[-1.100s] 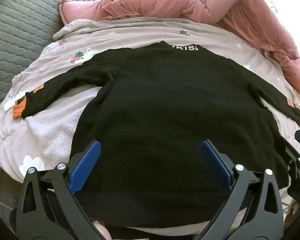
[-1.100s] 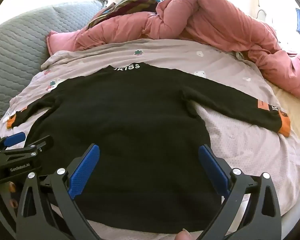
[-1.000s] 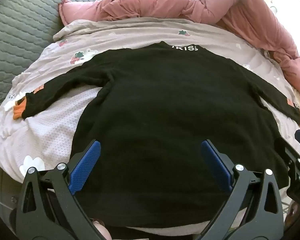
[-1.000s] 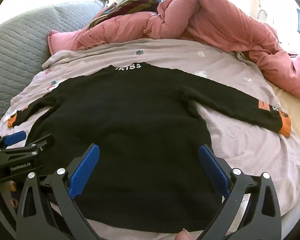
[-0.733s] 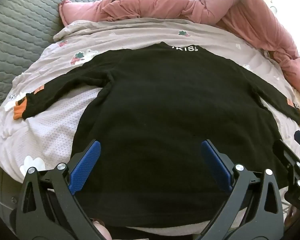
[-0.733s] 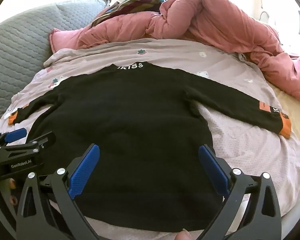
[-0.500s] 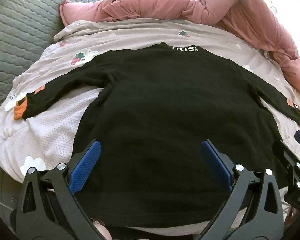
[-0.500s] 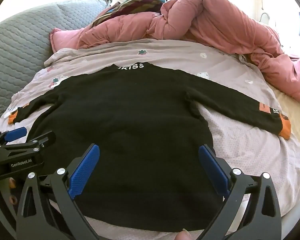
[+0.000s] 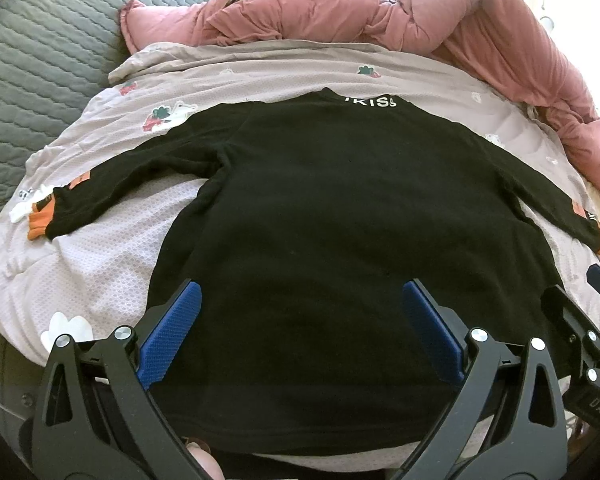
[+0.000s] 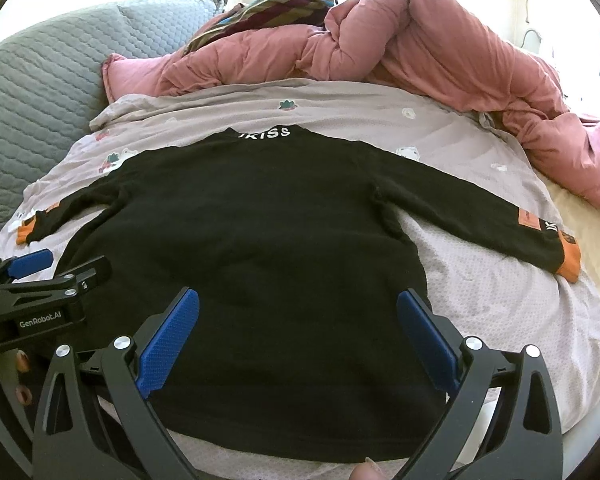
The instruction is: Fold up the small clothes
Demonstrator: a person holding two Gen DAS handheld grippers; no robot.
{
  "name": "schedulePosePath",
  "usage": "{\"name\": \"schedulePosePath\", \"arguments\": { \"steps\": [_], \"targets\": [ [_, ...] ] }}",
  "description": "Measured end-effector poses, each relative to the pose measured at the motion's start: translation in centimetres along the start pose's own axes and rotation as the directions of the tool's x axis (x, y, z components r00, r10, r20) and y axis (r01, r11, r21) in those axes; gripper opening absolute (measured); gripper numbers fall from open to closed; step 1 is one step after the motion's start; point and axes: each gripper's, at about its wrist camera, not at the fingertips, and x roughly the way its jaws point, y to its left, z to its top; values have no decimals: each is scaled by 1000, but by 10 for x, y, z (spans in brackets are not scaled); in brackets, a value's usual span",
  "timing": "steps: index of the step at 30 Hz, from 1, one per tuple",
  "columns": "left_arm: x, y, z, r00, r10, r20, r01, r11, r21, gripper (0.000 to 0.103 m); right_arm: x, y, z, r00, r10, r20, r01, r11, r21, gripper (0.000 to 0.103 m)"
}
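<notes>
A black long-sleeved sweater [image 9: 340,220] with orange cuffs lies flat on a pale bedspread [image 9: 100,248], collar at the far end, both sleeves spread out. It also shows in the right wrist view [image 10: 260,248]. My left gripper [image 9: 298,328] is open and empty, hovering over the sweater's lower left part near the hem. My right gripper [image 10: 298,336] is open and empty over the lower right part. The left gripper also shows at the left edge of the right wrist view [image 10: 40,276].
A bunched pink duvet [image 10: 400,48] lies across the far side and right of the bed. A grey quilted headboard [image 9: 32,48] stands at the left. A striped cloth [image 10: 276,4] sits behind the duvet. The bed's near edge is just below the hem.
Both grippers have stayed open over the hem; the views have shifted only very slightly. The sweater has not moved.
</notes>
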Motion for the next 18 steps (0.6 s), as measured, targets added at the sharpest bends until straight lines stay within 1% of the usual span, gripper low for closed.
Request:
{"name": "schedulePosePath", "arguments": {
  "steps": [18],
  "targets": [
    [0, 0, 0, 1000, -1, 2, 1, 1000, 0, 94, -1, -3, -1, 1000, -10, 3, 10, 1000, -4, 99]
  ]
}}
